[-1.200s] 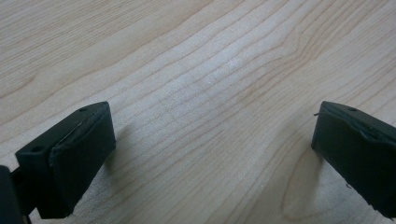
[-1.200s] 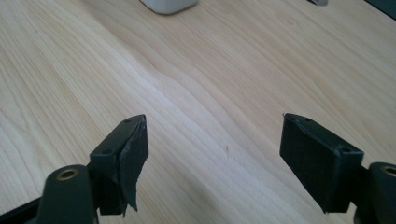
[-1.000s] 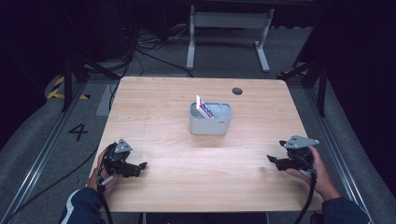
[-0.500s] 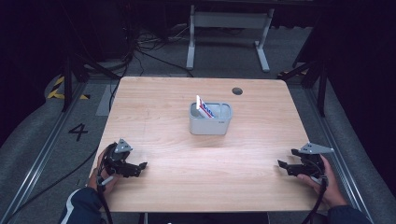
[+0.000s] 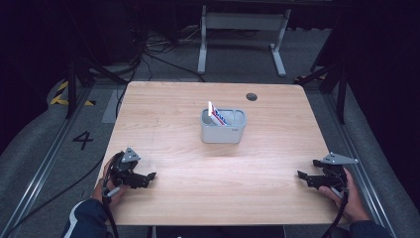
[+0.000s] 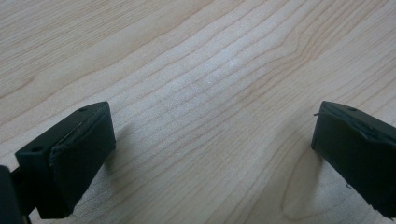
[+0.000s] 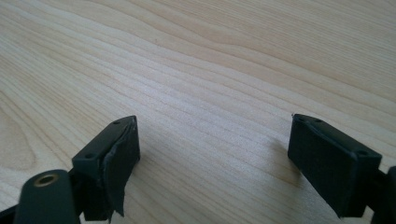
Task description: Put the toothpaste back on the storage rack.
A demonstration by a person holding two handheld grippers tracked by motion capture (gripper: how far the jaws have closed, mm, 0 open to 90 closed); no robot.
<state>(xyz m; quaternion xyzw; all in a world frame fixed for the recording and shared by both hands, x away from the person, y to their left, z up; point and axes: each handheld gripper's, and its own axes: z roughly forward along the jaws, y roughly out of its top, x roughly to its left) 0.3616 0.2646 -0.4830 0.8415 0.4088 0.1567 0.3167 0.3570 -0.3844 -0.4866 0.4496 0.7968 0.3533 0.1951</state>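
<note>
Both grippers rest low at the near edge of the wooden table (image 5: 213,163), well apart from each other and from the work. The left gripper (image 5: 148,177) sits near the front-left corner; in the left gripper view its 2 black jaws stand spread wide over bare wood grain, holding nothing. The right gripper (image 5: 303,175) sits near the front-right corner; in the right gripper view its jaws are likewise spread and empty, and the pad on 1 jaw (image 7: 119,163) looks frayed or peeling along its edge.

The thing in hand appears to be the grey bin (image 5: 223,126), standing upright near the table's centre, well forward of both grippers. A white card or packet (image 5: 217,114) leans tilted inside its left part, the top corner rising above the rim.

Risks, as judged:
- The bin looks light and unfixed; a 1-sided push against its wall could slide or tip it.
- The packet's exposed corner is thin and tilted; a pinch could slip off or press it deeper into the bin.
- The worn pad on the right gripper may grip less surely.

Markings: the packet bears blue and red print, too small to read. A small dark mark shows on the bin's front wall, also illegible. The floor left of the table carries a painted "4" (image 5: 82,140). A dark round grommet (image 5: 251,96) sits at the table's far edge.
</note>
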